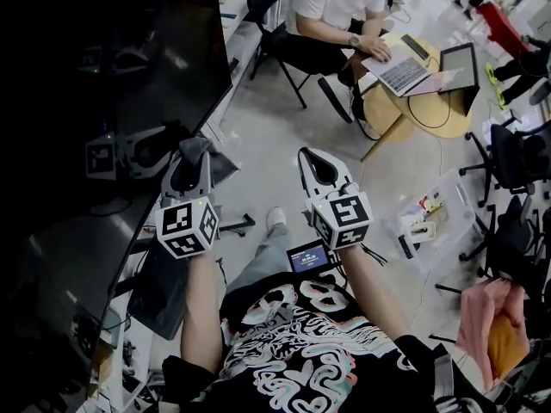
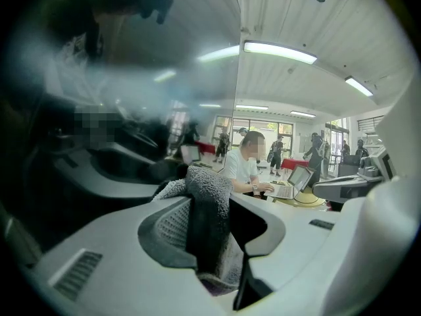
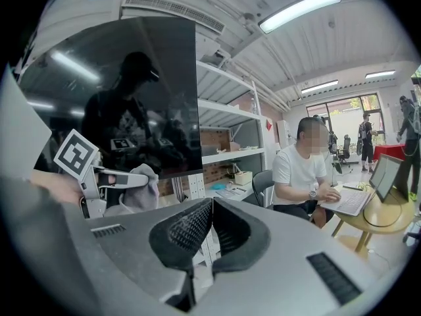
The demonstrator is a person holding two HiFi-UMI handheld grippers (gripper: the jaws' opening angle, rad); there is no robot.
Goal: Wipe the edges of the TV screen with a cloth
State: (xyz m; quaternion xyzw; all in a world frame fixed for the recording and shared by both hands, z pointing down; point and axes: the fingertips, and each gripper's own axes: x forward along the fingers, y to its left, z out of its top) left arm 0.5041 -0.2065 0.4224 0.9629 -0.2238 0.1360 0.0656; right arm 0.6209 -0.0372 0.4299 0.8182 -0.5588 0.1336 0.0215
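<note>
Left tongs: we have the left gripper (image 1: 191,157) clamped on a grey terry cloth (image 2: 207,216), which fills the gap between the two jaws.
Right tongs: the right gripper (image 1: 317,162) has its jaws together on nothing. It hangs beside the left one, clear of the glass.
Where the cloth is: it is bunched at the left jaw tips, right at the border of the dark TV screen (image 1: 103,101). In the right gripper view it sits by the lower edge, near a corner. We cannot tell whether it is actually touching.
Cloth's lie: the cloth is a folded strip whose long axis runs along the jaws. Its tuft sticks out past the tips, toward the screen.
Edge's run: in the head view the near border slants from upper right to lower left.
Step in hand, as we judge it: bring the tuft onto the border and draw it along.
Doing it well: we should let only the terry meet the panel and never the hard jaw tips. The grip should be firm, the pressure light and even, and the stroke should follow that slant and overlap the corner.
</note>
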